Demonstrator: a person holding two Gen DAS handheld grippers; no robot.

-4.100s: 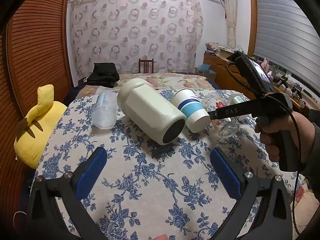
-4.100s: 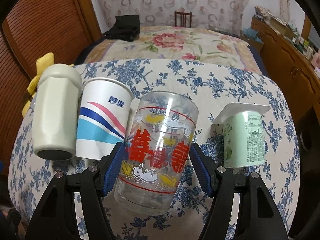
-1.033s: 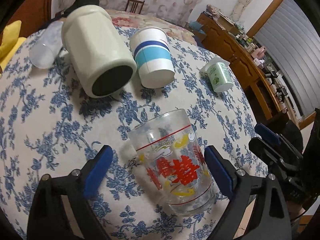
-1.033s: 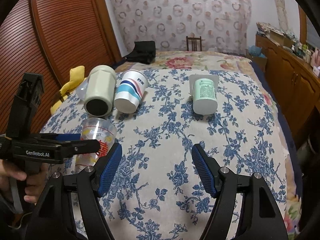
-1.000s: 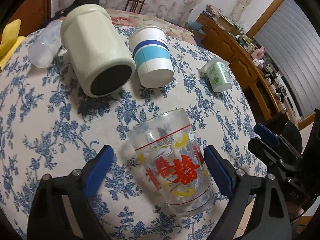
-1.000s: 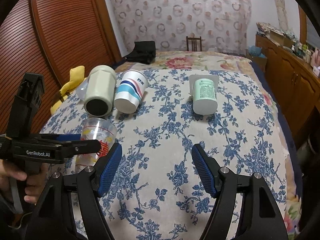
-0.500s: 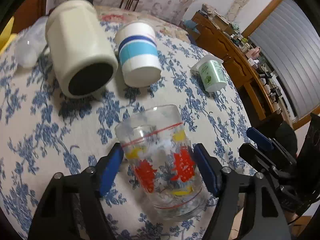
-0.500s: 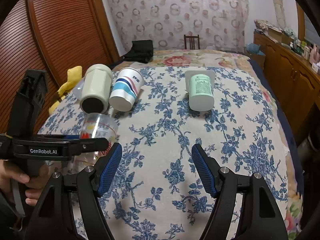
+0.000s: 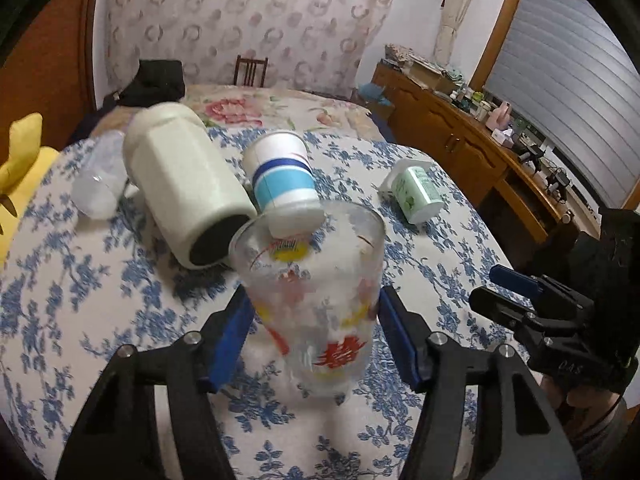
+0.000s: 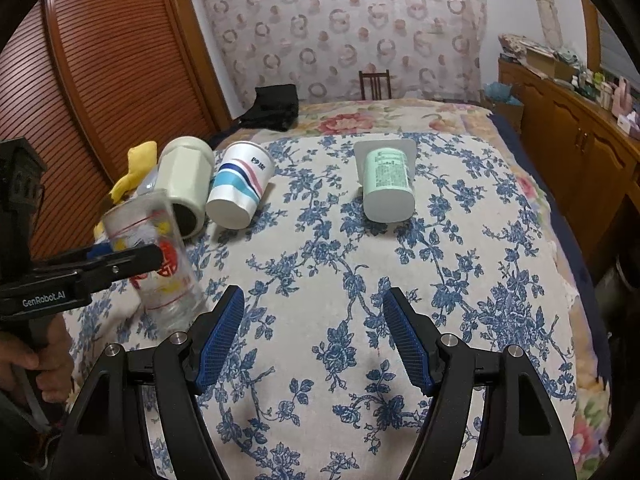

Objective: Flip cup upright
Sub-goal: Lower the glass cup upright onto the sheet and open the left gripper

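Observation:
A clear glass cup (image 9: pixel 316 300) with red and yellow print is held between the blue pads of my left gripper (image 9: pixel 314 326), which is shut on it. The cup is tilted nearly upright, open end up, with its base near the floral tablecloth. In the right wrist view the same cup (image 10: pixel 154 260) leans at the table's left side, held by the left gripper (image 10: pixel 120 262). My right gripper (image 10: pixel 314 338) is open and empty over the near middle of the table; it shows at the right of the left wrist view (image 9: pixel 520 292).
A cream jar (image 9: pixel 184 188), a blue-striped paper cup (image 9: pixel 284 180), a clear plastic cup (image 9: pixel 98 178) and a green yogurt cup (image 9: pixel 414 192) lie on their sides on the table (image 10: pixel 460 260). A yellow plush (image 9: pixel 20 160) sits at the left edge. A bed stands behind.
The left gripper has closed on the glass cup and tipped it from lying on its side to nearly upright. The right gripper has stayed open and barely moved.

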